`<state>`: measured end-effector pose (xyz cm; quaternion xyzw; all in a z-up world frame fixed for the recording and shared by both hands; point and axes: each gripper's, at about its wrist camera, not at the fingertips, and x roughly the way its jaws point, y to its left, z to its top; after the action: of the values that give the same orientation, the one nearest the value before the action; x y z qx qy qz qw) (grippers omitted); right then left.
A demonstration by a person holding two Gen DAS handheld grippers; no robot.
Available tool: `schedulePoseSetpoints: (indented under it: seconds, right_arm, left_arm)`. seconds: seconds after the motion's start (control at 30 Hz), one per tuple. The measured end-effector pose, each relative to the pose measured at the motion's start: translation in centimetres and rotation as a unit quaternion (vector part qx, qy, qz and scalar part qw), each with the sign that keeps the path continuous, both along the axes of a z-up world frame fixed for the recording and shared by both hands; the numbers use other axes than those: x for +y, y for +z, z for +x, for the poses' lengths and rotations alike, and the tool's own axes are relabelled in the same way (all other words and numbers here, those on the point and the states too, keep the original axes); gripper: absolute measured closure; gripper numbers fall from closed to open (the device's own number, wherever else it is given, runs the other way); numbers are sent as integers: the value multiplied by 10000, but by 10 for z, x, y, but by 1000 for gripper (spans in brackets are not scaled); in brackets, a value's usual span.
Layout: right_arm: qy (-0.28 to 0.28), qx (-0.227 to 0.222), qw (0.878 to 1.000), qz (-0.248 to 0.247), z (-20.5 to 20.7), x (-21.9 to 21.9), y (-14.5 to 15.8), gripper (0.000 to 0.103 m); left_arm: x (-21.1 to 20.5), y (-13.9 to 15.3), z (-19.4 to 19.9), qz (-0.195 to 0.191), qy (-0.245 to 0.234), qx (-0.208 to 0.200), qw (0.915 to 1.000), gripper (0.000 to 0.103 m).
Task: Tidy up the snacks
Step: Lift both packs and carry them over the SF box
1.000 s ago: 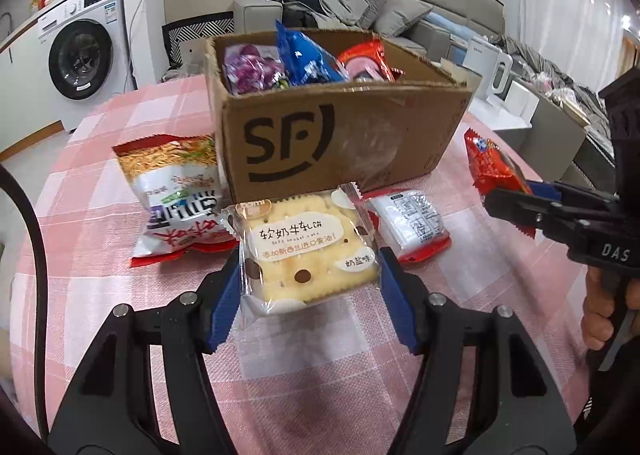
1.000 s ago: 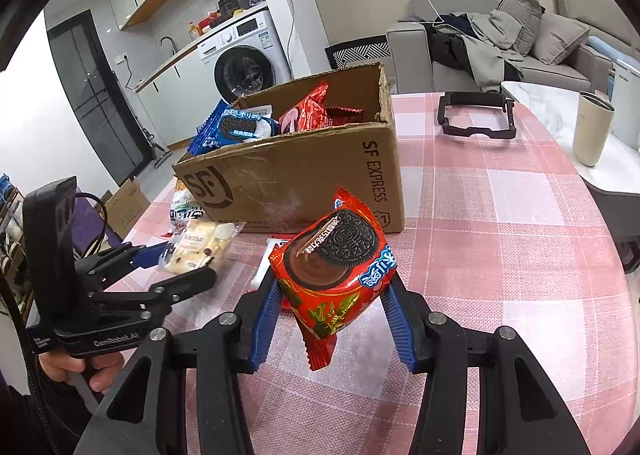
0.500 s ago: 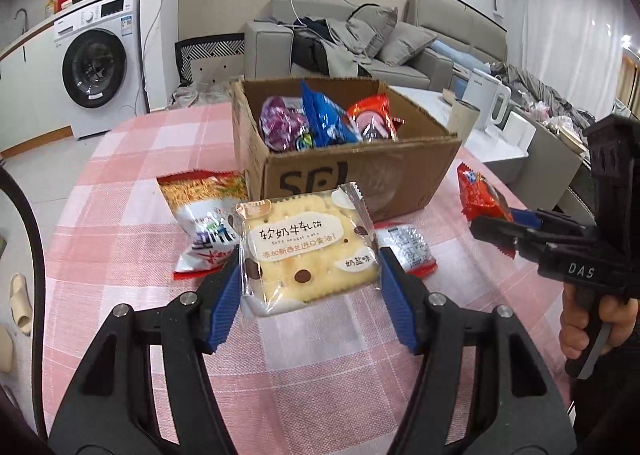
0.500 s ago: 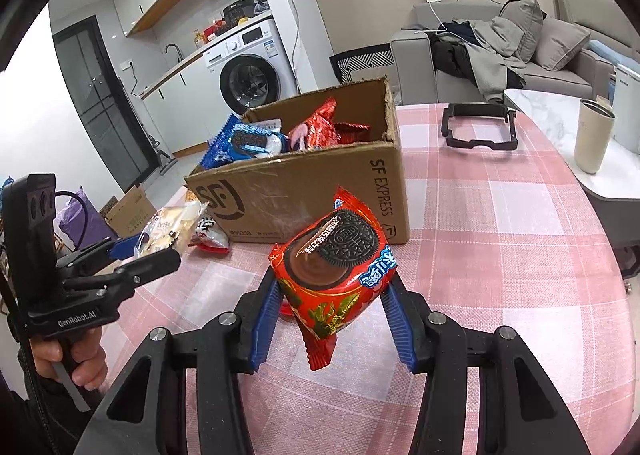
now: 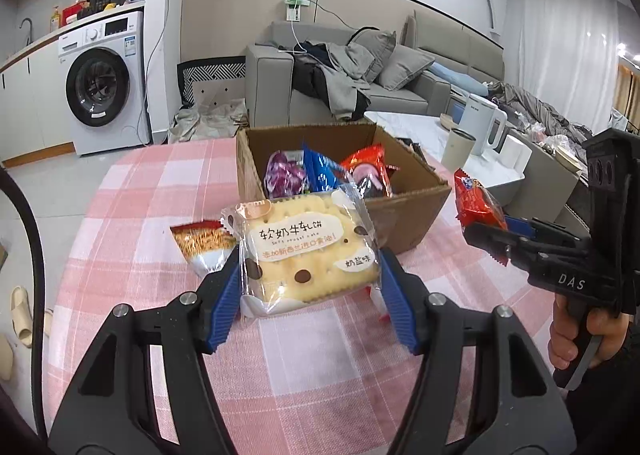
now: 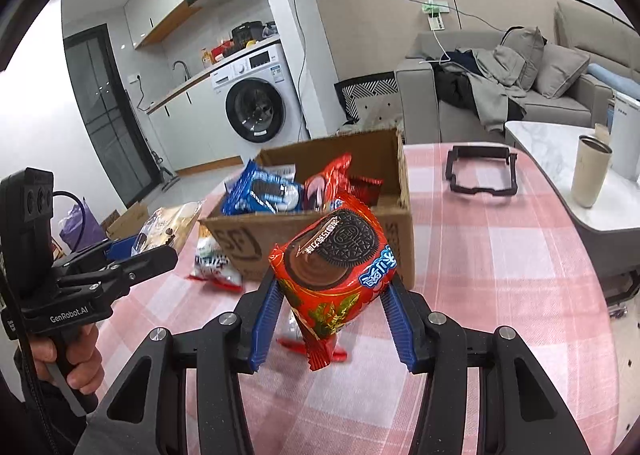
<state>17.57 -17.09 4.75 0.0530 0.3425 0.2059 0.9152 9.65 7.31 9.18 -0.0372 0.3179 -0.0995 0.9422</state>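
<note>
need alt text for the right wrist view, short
The right hand-held gripper is shut on a red Oreo packet, held above a pink checked tablecloth. Behind it stands an open cardboard box of snacks; the left hand-held gripper holds a biscuit packet at left.

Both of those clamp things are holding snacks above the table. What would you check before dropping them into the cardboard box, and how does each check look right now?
1. Left gripper grips the nougat biscuit pack firmly: ok, jaws closed on both sides.
2. Right gripper grips the red Oreo pack: ok, though it hangs tilted, with its tail below the jaws.
3. Cardboard box is open on top: ok.
4. Room inside the box: cannot tell; the purple, blue and red packs fill the part that shows, and the rest is hidden.
5. Both packs already over the opening: not ok, both hang in front of the box.
6. The two grippers are apart from each other: ok.
</note>
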Motion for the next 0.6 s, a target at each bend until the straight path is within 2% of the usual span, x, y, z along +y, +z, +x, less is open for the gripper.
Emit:
schedulePoseSetpoints:
  seconds: [0.6]
  right_arm:
    - [79, -164, 9998, -50, 26, 11, 30, 53]
  left_arm:
    - [-10, 39, 50, 276, 150, -325, 9990, 42]
